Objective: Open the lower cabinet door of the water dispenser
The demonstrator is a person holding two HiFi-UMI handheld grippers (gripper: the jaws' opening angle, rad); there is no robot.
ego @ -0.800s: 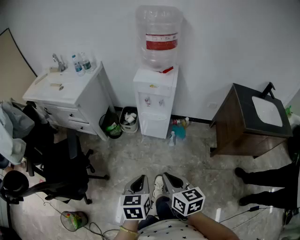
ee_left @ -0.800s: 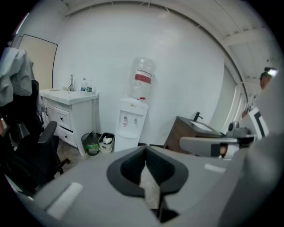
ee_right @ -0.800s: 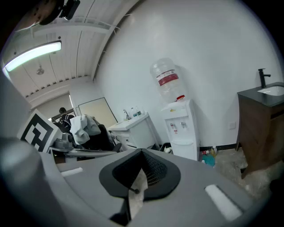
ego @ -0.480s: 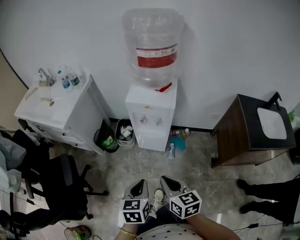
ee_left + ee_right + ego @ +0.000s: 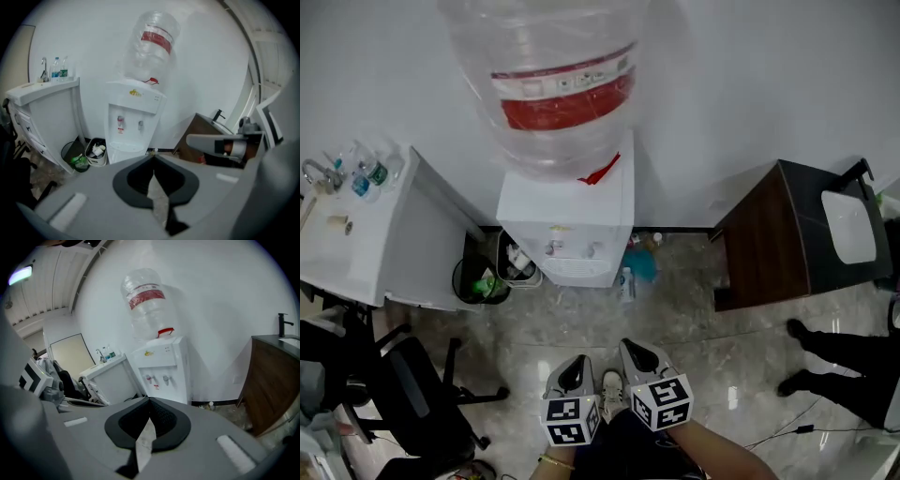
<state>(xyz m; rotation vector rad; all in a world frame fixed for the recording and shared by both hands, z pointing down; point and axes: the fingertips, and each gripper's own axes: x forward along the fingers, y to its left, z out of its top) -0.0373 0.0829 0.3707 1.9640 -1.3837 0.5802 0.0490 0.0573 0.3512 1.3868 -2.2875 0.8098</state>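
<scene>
A white water dispenser (image 5: 565,211) stands against the wall, topped by a big clear bottle (image 5: 548,84) with a red label. From above its front shows steeply, down to the two taps (image 5: 572,249); the lower cabinet door is mostly hidden in this view. The right gripper view shows the door (image 5: 174,392) shut below the taps. The left gripper view shows the dispenser (image 5: 129,122) ahead. My left gripper (image 5: 578,360) and right gripper (image 5: 631,346) hang side by side over the floor, well short of the dispenser. Both are shut with nothing in them.
A white sink cabinet (image 5: 366,253) stands left of the dispenser, with two waste bins (image 5: 480,281) between them. A dark wooden vanity (image 5: 787,234) is at the right. Small bottles (image 5: 626,281) sit on the floor by the dispenser. An office chair (image 5: 412,398) and a person's legs (image 5: 834,370) flank me.
The head view has come much nearer to the dispenser, which now fills the upper middle. The two grippers keep their place low in the view, side by side and shut.
</scene>
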